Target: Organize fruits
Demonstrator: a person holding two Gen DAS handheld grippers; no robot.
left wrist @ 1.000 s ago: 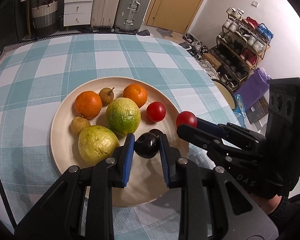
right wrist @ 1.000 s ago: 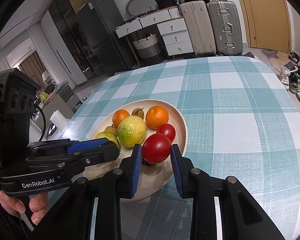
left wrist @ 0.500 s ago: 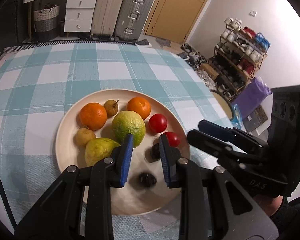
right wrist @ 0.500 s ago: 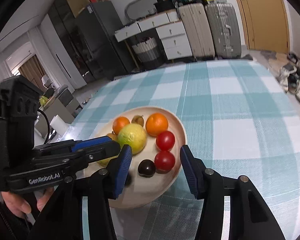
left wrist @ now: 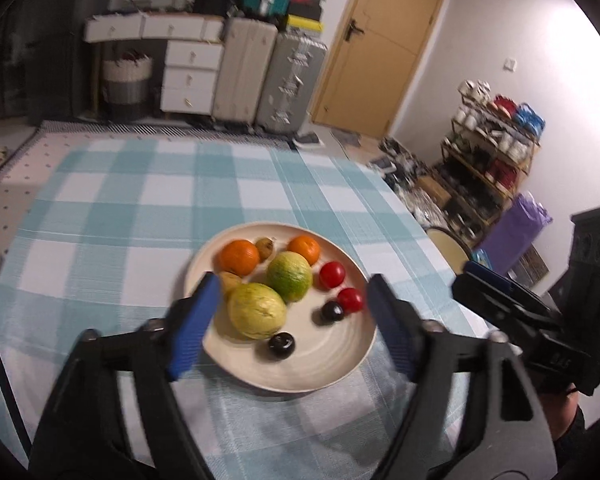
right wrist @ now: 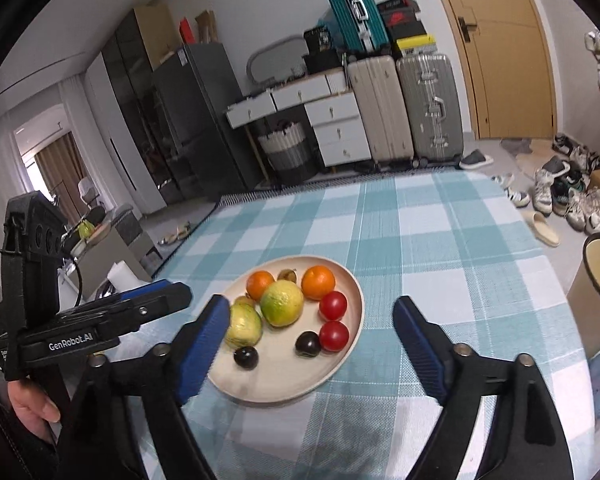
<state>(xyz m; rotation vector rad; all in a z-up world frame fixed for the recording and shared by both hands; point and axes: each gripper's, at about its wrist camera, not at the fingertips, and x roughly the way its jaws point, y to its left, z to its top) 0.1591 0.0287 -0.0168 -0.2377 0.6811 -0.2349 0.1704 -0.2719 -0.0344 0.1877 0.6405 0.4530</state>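
Both the left gripper (left wrist: 290, 322) and right gripper (right wrist: 310, 346) have just let go, jaws opening and empty, leaving a dark plum (left wrist: 281, 345) and red tomato (right wrist: 334, 336) with the other fruit on the plate (left wrist: 340, 372) on the bench, suggesting sorting is nearly complete.

each black plastic two-finger gripper, the left gripper (left wrist: 290, 322) and the right gripper (right wrist: 310, 338), is fitted with ribbed blue pads (right wrist: 204, 350) and silver screws (right wrist: 460, 349), white "genrobot.ai" lettering (right wrist: 71, 342) being printed on the left one's side.
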